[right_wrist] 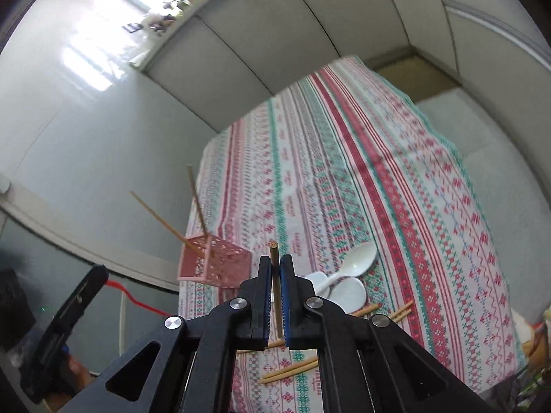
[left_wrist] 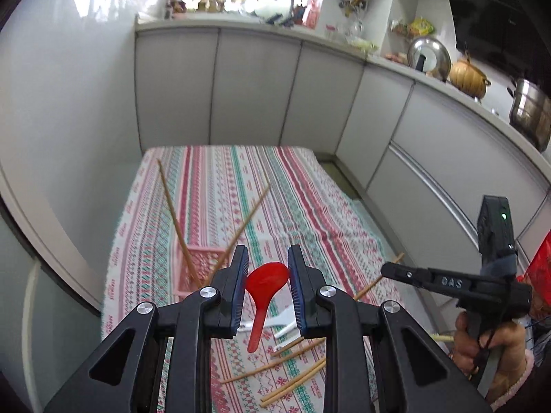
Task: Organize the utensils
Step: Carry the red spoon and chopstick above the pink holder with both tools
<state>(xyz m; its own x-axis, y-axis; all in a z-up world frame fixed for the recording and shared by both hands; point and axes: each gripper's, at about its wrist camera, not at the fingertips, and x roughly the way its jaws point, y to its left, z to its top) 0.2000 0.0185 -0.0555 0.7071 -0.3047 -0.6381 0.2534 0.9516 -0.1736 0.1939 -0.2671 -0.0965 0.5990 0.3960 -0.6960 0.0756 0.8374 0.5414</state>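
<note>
1. On the striped cloth (right_wrist: 344,179), toward 9 o'clock of the right wrist view, a pink basket (right_wrist: 220,261) is seen; two chopsticks (right_wrist: 198,203) are already placed in it and lean out toward 11 o'clock.
2. One chopstick (right_wrist: 274,275) is clamped between the jaws of the right gripper (right_wrist: 274,296). The jaws are nearly closed on it, and it stands almost upright, above the cloth.
3. A red spoon (left_wrist: 265,289) sits between the jaws of the left gripper (left_wrist: 268,285), which are narrowly set. The bowl points to 12 o'clock and the handle hangs down to 6 o'clock. Whether the pads really press on it cannot be told for sure, but it seems to be held.
4. Three white spoons (right_wrist: 347,268) are left on the cloth, just at 2 o'clock of the right gripper, touching each other.
5. Several loose chopsticks (left_wrist: 296,371) remain on the near cloth, at 5 o'clock in the left wrist view.
6. The task is judged to be in an early part: two chopsticks are stored, two utensils are lifted, and most pieces must still be collected.
</note>
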